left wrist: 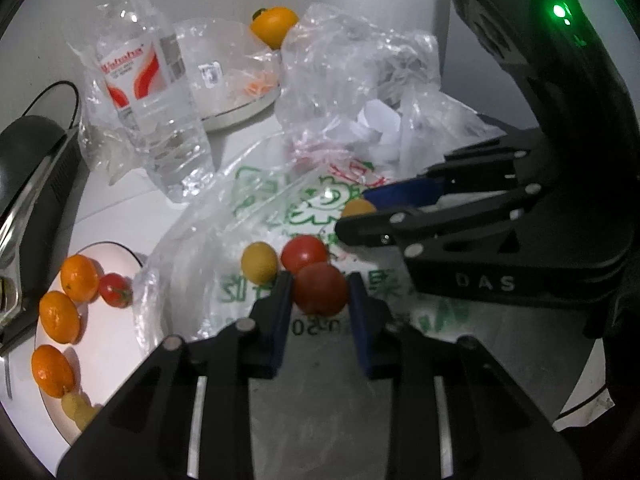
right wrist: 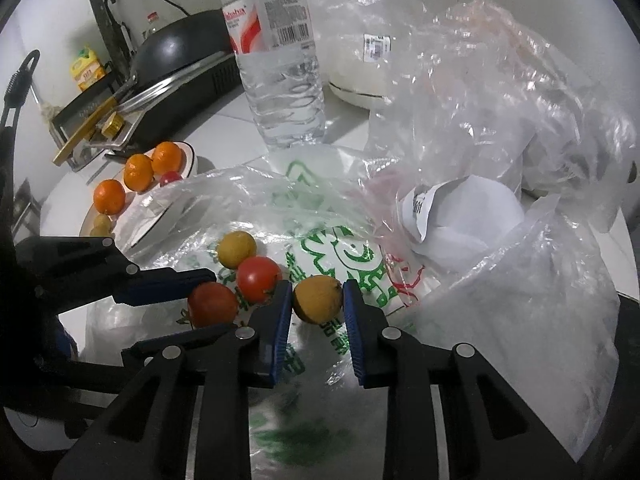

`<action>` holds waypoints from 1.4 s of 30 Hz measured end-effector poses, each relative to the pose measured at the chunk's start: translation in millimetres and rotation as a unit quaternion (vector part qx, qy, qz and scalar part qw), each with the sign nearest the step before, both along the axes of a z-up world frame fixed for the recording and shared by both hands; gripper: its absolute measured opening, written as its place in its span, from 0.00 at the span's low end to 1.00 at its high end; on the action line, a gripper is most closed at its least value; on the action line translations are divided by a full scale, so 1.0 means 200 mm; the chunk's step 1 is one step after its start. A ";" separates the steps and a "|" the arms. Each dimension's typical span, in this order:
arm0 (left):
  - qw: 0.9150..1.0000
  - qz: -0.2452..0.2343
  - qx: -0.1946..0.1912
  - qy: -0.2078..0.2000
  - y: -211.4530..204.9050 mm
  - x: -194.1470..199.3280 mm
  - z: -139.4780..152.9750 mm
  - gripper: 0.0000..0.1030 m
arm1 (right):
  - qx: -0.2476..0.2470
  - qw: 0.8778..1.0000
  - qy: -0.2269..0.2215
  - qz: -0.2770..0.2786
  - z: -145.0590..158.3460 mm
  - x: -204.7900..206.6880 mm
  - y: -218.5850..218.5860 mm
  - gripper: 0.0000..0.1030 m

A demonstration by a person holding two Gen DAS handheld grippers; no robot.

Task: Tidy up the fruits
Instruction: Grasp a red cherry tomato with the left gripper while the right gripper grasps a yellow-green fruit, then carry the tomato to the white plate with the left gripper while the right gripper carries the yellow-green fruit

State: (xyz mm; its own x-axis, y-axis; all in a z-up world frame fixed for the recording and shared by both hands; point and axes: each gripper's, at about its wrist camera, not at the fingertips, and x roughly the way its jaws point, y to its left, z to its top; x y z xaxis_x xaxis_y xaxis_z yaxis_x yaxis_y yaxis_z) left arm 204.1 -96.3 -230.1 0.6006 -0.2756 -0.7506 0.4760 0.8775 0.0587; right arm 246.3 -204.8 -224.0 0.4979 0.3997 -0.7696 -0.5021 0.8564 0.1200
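Observation:
My left gripper (left wrist: 320,294) has its blue pads on both sides of a red tomato (left wrist: 320,294) lying on a flat printed plastic bag (left wrist: 280,200). A second red tomato (left wrist: 304,254) and a yellow fruit (left wrist: 259,262) lie just beyond it. My right gripper (right wrist: 316,300) has its pads around a brown-yellow round fruit (right wrist: 318,298) on the same bag; in the left wrist view this gripper (left wrist: 360,208) comes in from the right. A white plate (left wrist: 108,340) at the left holds three small oranges (left wrist: 79,278), a cherry tomato (left wrist: 114,290) and yellowish fruit (left wrist: 76,406).
A water bottle (left wrist: 152,92) stands behind the bag. Crumpled clear bags (left wrist: 360,80) with paper lie to the right. A second plate (left wrist: 240,108) under plastic and an orange fruit (left wrist: 274,24) sit at the back. A black appliance (left wrist: 32,176) stands at the left.

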 end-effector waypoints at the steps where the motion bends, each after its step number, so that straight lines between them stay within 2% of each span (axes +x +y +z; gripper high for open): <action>1: 1.000 0.000 -0.001 -0.002 0.00 0.00 0.01 0.27 | 0.000 1.000 -0.002 -0.001 0.01 -0.01 0.00 0.27; 19: 0.999 0.003 -0.018 -0.050 0.09 -0.16 0.20 0.27 | 0.005 0.999 -0.035 -0.018 0.17 -0.16 0.01 0.27; 42: 0.995 0.053 -0.039 -0.078 0.43 -0.33 0.29 0.27 | -0.004 0.998 -0.062 0.014 0.30 -0.32 0.28 0.27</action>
